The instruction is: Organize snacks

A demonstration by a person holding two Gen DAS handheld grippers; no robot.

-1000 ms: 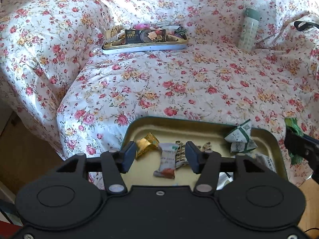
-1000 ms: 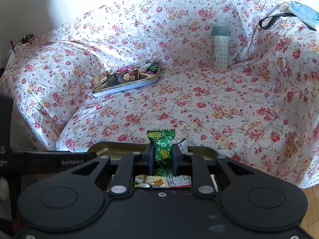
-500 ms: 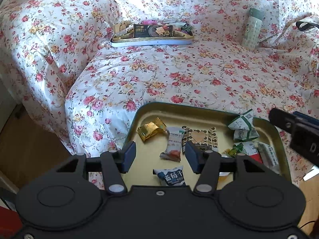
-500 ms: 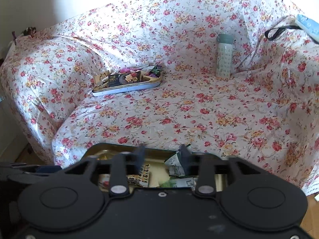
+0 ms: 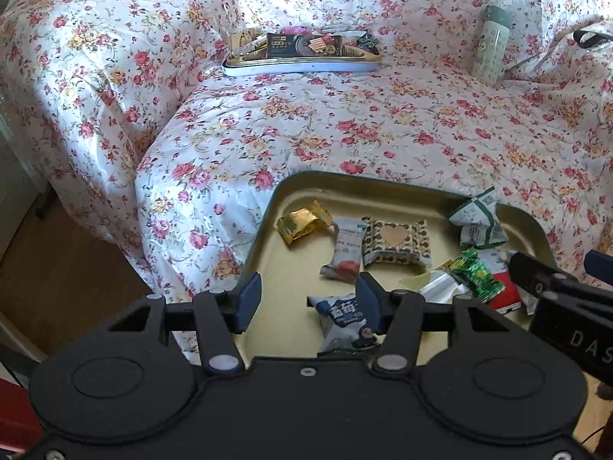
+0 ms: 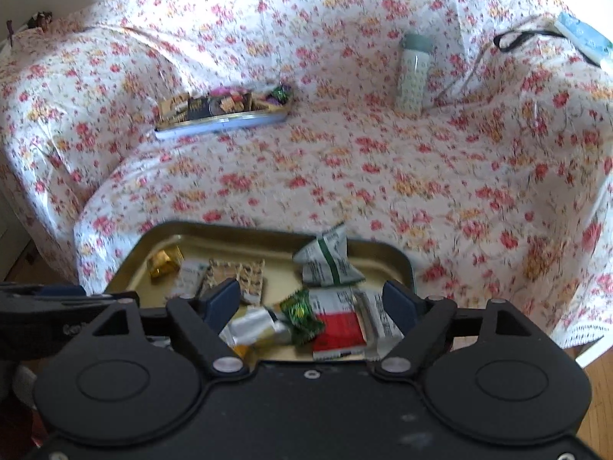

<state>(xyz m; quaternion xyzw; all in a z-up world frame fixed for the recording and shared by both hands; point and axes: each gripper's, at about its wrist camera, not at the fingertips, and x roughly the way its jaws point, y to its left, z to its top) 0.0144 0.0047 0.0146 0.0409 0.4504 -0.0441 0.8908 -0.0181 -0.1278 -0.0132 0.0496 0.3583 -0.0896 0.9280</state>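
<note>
Currently both my left gripper [image 5: 308, 293] and right gripper [image 6: 312, 299] hang released over the gold tray [image 5: 268, 230] at lower frame; the green candy [image 6: 300, 316] lies among its snacks, far tin [image 5: 302, 65] already filled, sorting unfinished.

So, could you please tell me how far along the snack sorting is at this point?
Done: the green candy lies in the near gold tray with the heart-print packet and other snacks. In hand: nothing; the right claw and left claw are both open above that tray. Left: the far tray on the sofa still holds a pile of snacks, perhaps to be sorted next.
</note>
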